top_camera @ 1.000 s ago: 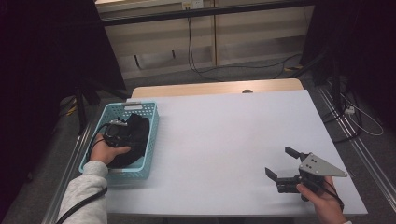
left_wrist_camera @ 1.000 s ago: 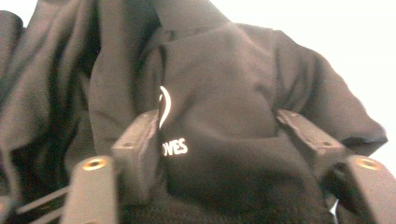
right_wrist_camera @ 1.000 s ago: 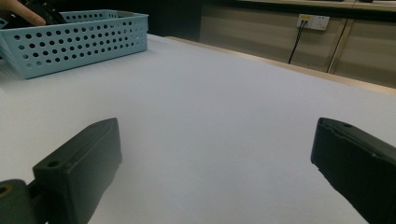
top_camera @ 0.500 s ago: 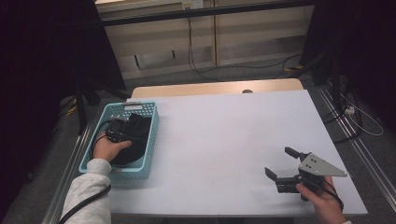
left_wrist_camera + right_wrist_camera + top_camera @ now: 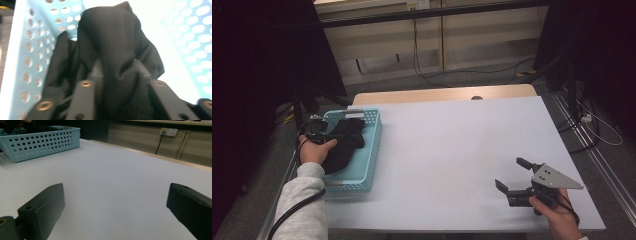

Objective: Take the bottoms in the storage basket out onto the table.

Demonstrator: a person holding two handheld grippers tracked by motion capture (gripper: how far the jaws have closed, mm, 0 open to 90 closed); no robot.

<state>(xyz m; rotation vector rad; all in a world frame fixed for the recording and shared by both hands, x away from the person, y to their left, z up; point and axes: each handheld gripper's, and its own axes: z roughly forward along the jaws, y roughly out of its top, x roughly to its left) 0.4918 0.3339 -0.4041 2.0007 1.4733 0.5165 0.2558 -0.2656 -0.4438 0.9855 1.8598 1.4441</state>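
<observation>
White table (image 5: 452, 145): left gripper (image 5: 318, 131) jaws clamp black cloth (image 5: 117, 62); right gripper (image 5: 517, 180) jaws gape.

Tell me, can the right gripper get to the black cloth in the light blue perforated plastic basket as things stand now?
Probably yes. The white table lies bare between the right gripper and the light blue perforated plastic basket. But the left gripper already has the black cloth bunched between its jaws, crowding the basket.

The basket (image 5: 362, 165) sits at the table's (image 5: 452, 150) left edge. The cloth (image 5: 343, 145) lies in the basket. The right gripper (image 5: 512, 176) rests at the near right corner.
</observation>
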